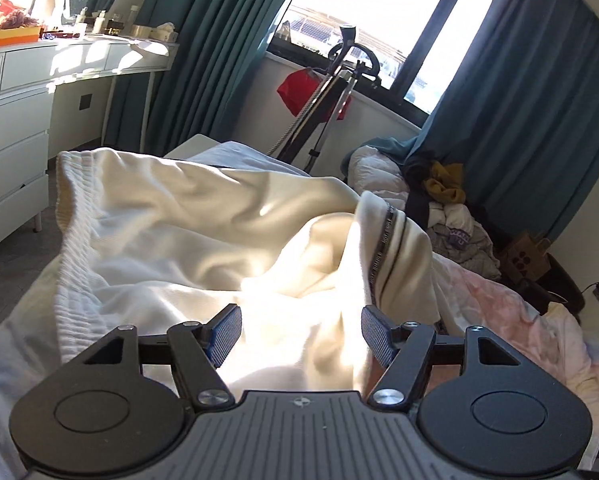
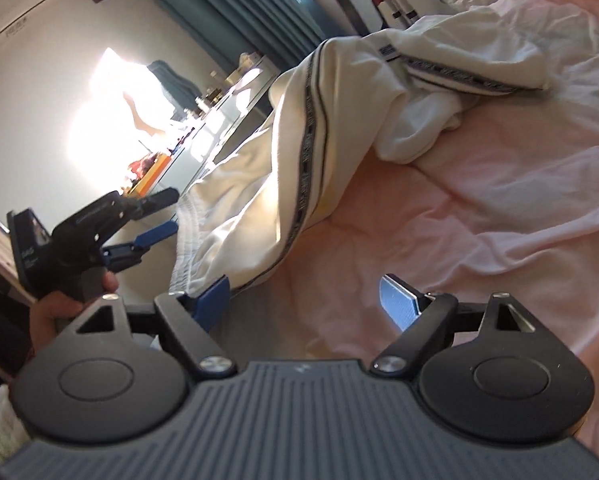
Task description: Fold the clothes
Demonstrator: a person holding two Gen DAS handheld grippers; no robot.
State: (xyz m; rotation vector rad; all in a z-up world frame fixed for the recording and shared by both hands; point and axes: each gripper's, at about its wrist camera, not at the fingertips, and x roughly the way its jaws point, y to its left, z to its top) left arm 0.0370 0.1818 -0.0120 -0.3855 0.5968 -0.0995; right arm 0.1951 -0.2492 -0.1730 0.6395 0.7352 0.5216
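Sunlit bedroom, teal curtains (image 1: 203,52) at the window, pink bed sheet (image 2: 479,208) under everything. White trousers (image 1: 171,216) lay crumpled across the bed, ribbed waistband (image 1: 69,240) toward my left side, dark-striped side seam (image 2: 311,120) running away from me and bending off to the far right, so the long axis went roughly near-left to far-right. Left tongs (image 1: 299,332) stood apart, hanging just over the bunched cloth, nothing pinched between the pads. Right tongs (image 2: 307,300) also apart, empty, over bare sheet, with the striped edge of the trousers just beside its left pad. From the right wrist view my left hand (image 2: 65,304) showed at the waistband end. My judgement: left was nearer the waistband, right nearer the seam edge; each would take its own side to pull the garment flat along that axis
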